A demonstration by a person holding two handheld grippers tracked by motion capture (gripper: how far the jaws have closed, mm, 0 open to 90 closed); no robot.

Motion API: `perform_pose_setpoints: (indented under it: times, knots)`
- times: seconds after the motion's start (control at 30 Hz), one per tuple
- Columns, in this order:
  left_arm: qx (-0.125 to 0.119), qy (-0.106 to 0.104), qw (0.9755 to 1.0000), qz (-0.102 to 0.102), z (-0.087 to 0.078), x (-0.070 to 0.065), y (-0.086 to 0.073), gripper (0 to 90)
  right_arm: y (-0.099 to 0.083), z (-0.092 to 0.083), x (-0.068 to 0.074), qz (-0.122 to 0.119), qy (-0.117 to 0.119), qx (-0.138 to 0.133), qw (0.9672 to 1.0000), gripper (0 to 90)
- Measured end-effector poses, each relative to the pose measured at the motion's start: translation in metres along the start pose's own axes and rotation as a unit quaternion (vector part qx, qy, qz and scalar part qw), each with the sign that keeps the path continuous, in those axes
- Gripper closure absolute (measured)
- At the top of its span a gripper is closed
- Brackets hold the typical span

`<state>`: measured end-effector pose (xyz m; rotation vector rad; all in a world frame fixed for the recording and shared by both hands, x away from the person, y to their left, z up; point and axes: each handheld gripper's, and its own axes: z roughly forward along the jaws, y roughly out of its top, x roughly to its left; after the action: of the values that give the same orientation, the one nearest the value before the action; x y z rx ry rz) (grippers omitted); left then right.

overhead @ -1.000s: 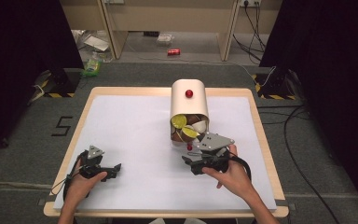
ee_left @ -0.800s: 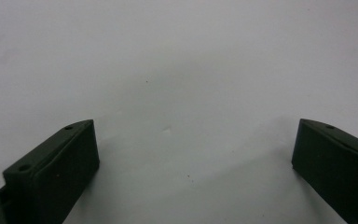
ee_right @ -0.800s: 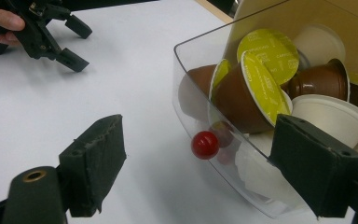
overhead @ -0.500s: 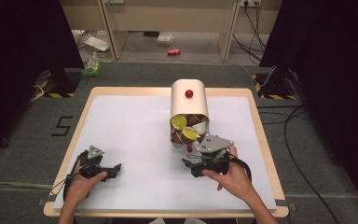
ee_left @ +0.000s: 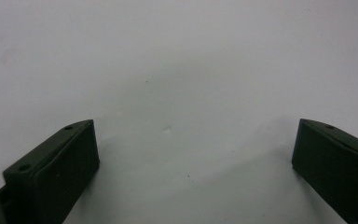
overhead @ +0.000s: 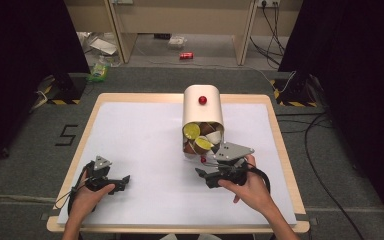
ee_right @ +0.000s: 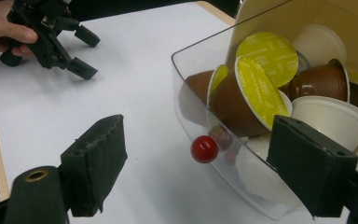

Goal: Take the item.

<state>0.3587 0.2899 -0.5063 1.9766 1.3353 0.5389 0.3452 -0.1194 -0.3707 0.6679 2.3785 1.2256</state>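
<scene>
A cream canister [overhead: 202,115] with a red knob [overhead: 202,100] lies on the white table. A clear drawer [overhead: 196,149] [ee_right: 186,105] sticks out of its near end, full of coffee capsules, some yellow-lidded [overhead: 191,131] [ee_right: 266,52], some brown or white. A small red knob [overhead: 203,159] [ee_right: 204,149] sits on the drawer's front. My right gripper [overhead: 204,175] [ee_right: 198,135] is open. Its jaws have just been closing a little, with the knob and the drawer's front corner between them, untouched. My left gripper [overhead: 122,183] [ee_left: 193,154] [ee_right: 89,55] rests open on the table at the near left, holding nothing.
The white table top [overhead: 145,135] has a wooden rim [overhead: 280,145]. Beyond it, on the floor, lie a red can [overhead: 186,55], some litter [overhead: 100,70] and cables [overhead: 325,130]. Dark curtains hang on both sides.
</scene>
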Motion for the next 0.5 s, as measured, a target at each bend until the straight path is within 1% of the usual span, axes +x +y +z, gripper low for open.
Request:
perform_pose_setpoints:
  times: [0.03, 0.13, 0.3, 0.43, 0.5]
  knots:
    - [0.000, 0.000, 1.0000, 0.000, 0.0000, -0.0001, 0.0000, 0.0, 0.0002, -0.0005, -0.0004, 0.001, 0.003, -0.001, 1.0000, 20.2]
    - [0.000, 0.000, 1.0000, 0.000, 0.0000, 0.0001, 0.0000, 0.0, 0.0014, -0.0020, -0.0008, 0.003, 0.001, -0.005, 1.0000, 20.3]
    - [0.000, 0.000, 1.0000, 0.000, 0.0000, 0.0001, 0.0000, 0.0, 0.0019, -0.0017, -0.0008, 0.000, -0.001, -0.005, 1.0000, 20.1]
    - [0.000, 0.000, 1.0000, 0.000, 0.0000, 0.0000, 0.0000, 0.0, 0.0000, 0.0008, -0.0014, 0.000, 0.009, 0.005, 0.9999, 21.8]
    - [0.000, 0.000, 1.0000, 0.000, 0.0000, 0.0000, 0.0000, 0.0, -0.0013, 0.0034, -0.0004, -0.004, 0.009, 0.009, 0.9999, 21.3]
